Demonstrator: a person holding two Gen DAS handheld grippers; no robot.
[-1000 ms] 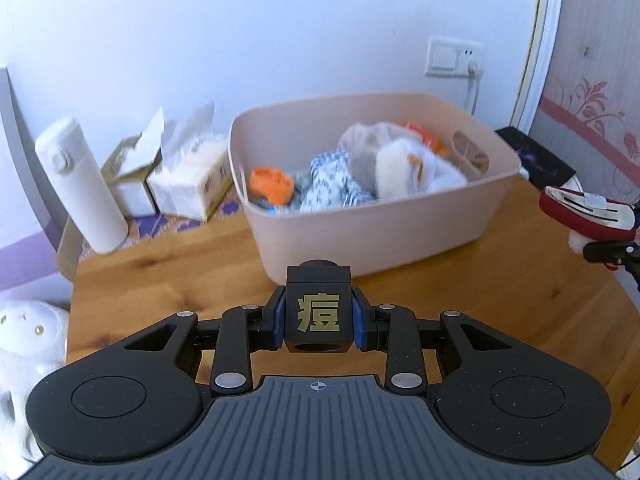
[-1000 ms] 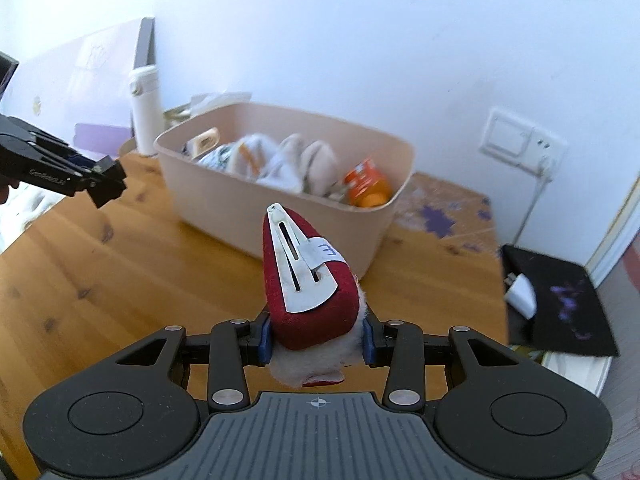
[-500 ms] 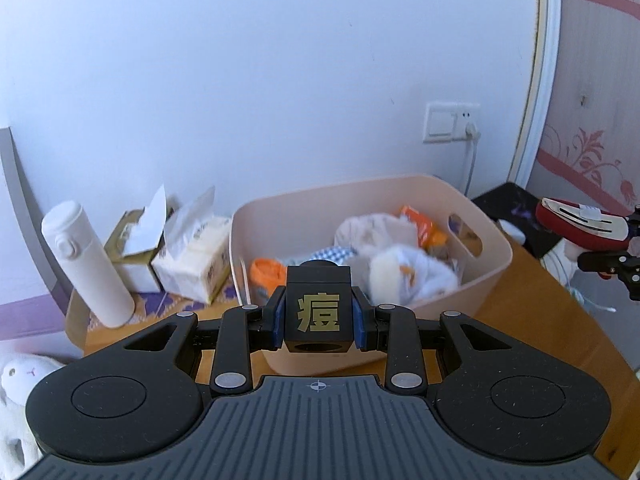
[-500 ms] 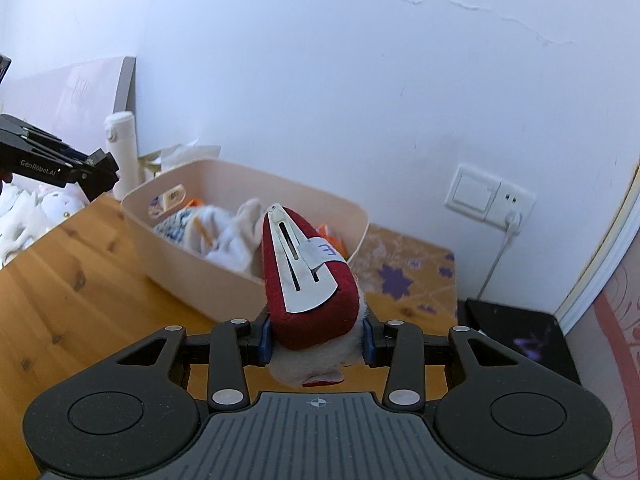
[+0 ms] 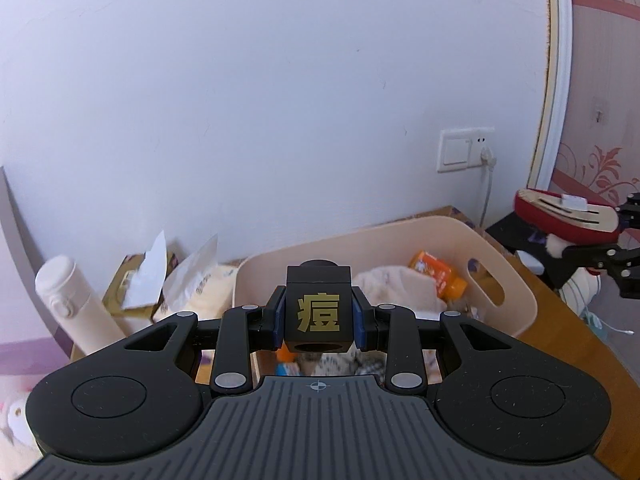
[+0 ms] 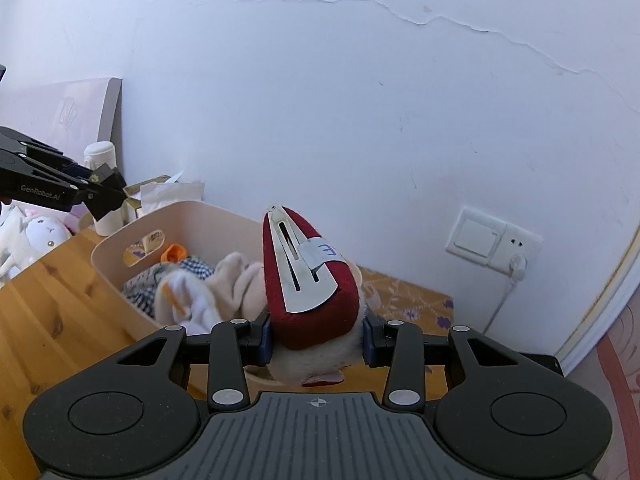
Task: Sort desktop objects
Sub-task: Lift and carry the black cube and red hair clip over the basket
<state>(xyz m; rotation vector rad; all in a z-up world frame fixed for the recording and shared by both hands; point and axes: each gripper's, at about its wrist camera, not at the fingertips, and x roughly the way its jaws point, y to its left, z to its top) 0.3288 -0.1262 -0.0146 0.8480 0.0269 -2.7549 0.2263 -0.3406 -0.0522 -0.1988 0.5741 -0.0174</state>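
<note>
Pink storage bin [image 5: 516, 304] on wood table [image 6: 48, 312], already full of cloth & toys, now sits lower in both views: both grippers have risen. Left gripper [image 5: 319, 314] clamps black cube [image 5: 319, 308]; right gripper [image 6: 317, 334] clamps red hair clip [image 6: 312, 280]. Both poised near the bin; drop-in likely next.

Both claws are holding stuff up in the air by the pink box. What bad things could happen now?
1. The red hair clip is fluffy and only pinched low down by the right gripper, so it might slip or tip out.
2. The pink bin is already piled with cloth, so the clip or the black cube in the left gripper could bounce back out.
3. Both grippers are near the bin and might bump.
</note>
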